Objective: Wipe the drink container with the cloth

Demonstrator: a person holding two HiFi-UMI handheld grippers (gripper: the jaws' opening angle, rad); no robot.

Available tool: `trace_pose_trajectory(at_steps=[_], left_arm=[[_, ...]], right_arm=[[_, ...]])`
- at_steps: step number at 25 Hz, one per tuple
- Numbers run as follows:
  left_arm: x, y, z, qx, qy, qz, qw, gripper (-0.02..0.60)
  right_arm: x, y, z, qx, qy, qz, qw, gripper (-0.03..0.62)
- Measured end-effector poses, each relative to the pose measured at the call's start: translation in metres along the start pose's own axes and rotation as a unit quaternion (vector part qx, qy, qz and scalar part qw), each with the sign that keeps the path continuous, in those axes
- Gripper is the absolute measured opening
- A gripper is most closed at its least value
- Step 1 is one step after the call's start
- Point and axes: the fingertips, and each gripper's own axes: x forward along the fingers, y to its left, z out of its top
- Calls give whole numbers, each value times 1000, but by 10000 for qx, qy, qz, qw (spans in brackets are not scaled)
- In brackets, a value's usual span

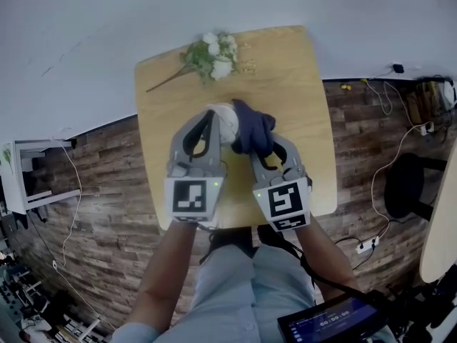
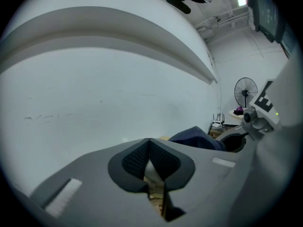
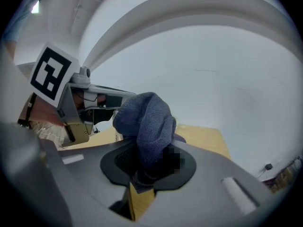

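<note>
Gripping cloth (image 3: 144,122), right tongs (image 3: 147,161); left tongs (image 2: 149,148) perhaps on container (image 1: 225,123), plain overhead

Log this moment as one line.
left gripper: shut on drink container | right gripper: shut on blue cloth | blue cloth against drink container

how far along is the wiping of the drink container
Done: both pick-ups. The right hand-held gripper is shut on the cloth, and the left hand-held gripper pinches the pale drink container above the table. In hand: the cloth sits against the container's side, so wiping looks under way. Left: how much surface is already wiped can't be told; probably more passes.
</note>
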Motion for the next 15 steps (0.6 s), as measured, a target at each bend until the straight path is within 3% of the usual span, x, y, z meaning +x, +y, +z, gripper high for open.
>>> trace_pose_trajectory(at_steps=[5, 11, 15], left_arm=[[1, 1, 1, -59, -4, 5, 10000, 12], [0, 1, -1, -67, 44, -9, 10000, 12], [0, 2, 0, -96, 61, -44, 9999, 12]], right_arm=[[-2, 21, -21, -59, 219, 323, 9992, 67], [5, 84, -57, -419, 750, 1299, 9878, 67], [12, 99, -48, -541, 624, 1526, 9848, 66]])
